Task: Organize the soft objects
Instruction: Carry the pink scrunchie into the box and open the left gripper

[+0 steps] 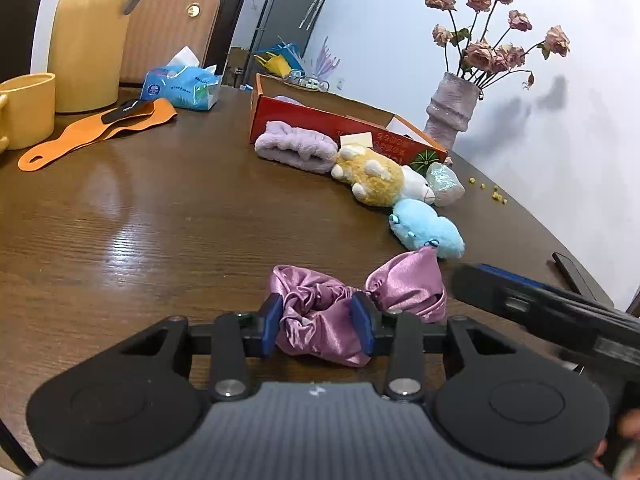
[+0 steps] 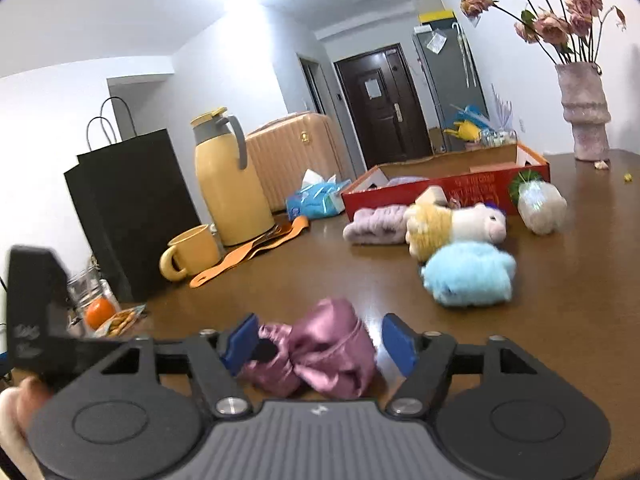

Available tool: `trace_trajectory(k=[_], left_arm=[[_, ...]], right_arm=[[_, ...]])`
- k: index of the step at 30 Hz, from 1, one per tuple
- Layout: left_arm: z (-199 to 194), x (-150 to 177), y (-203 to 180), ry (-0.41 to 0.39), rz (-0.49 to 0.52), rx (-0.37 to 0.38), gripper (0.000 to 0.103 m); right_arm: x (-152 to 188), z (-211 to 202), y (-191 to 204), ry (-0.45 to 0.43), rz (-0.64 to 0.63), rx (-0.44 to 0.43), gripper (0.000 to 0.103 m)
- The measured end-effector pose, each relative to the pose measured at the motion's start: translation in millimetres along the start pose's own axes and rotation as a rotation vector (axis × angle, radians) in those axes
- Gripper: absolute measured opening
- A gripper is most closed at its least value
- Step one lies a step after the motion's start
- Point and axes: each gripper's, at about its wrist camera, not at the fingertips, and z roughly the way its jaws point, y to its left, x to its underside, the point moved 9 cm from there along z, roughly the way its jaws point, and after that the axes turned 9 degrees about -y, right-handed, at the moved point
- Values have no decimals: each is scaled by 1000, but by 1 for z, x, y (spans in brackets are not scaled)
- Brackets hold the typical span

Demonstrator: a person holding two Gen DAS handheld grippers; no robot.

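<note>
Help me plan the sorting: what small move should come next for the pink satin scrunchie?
Probably lift it with the left tool, whose pads press the pink satin scrunchie between them, toward the red box. The right tool stands open around it, gripping nothing.

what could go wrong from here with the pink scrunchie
1. The left tool pinches only the pink satin scrunchie's gathered middle; the slippery fabric may slide out when lifted.
2. The right tool stands open around the same scrunchie, so the two tools could bump.
3. The blue plush lies close behind and could get nudged.
</note>
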Motion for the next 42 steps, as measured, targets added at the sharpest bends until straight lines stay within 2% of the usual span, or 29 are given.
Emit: trace_trajectory(k=[2,4,7,8,10,14,18,20,22,25,27,29,32,35,38,42], left_arm=[[-1,0,1,-2,-9,-3,41],[-3,-1,2,-9,-5,1,46],[-4,-5,14,-5,-40,13,53],[-2,-4,20,17,-77,21,57],[4,-3,28,54,-145,36,57],[7,-3,27,60,-187,94,36],[11,-1,25,69,-203,124,24],[11,-4,21,69,-202,138,20],[11,-12,14,61,-191,152,18],[14,-43,1,12,-162,195,17],[23,-80,-6,-31,-148,230,17],[43,-120,-13,-56,-128,249,17],[96,-181,-20,-74,-97,231,17],[156,-226,-19,-71,-68,169,17],[212,-241,-7,-24,-86,99,17],[264,-225,9,51,-7,-22,20]], right_arm=[[5,20,-6,35,13,33,45],[12,36,-11,77,52,46,34],[20,45,-15,104,63,58,31],[21,46,-14,106,55,57,31],[25,45,-14,111,57,54,31],[29,45,-15,112,60,60,32],[30,45,-18,119,68,45,31],[28,44,-19,123,82,22,22],[25,44,-17,123,80,11,16],[7,46,-15,105,55,9,11],[-22,52,-17,61,35,0,11],[-57,66,-25,31,22,-12,11],[-113,100,-41,-8,-10,1,11],[-163,155,-65,-7,-23,42,10],[-185,215,-91,46,0,74,10],[-174,290,-124,165,53,106,10]])
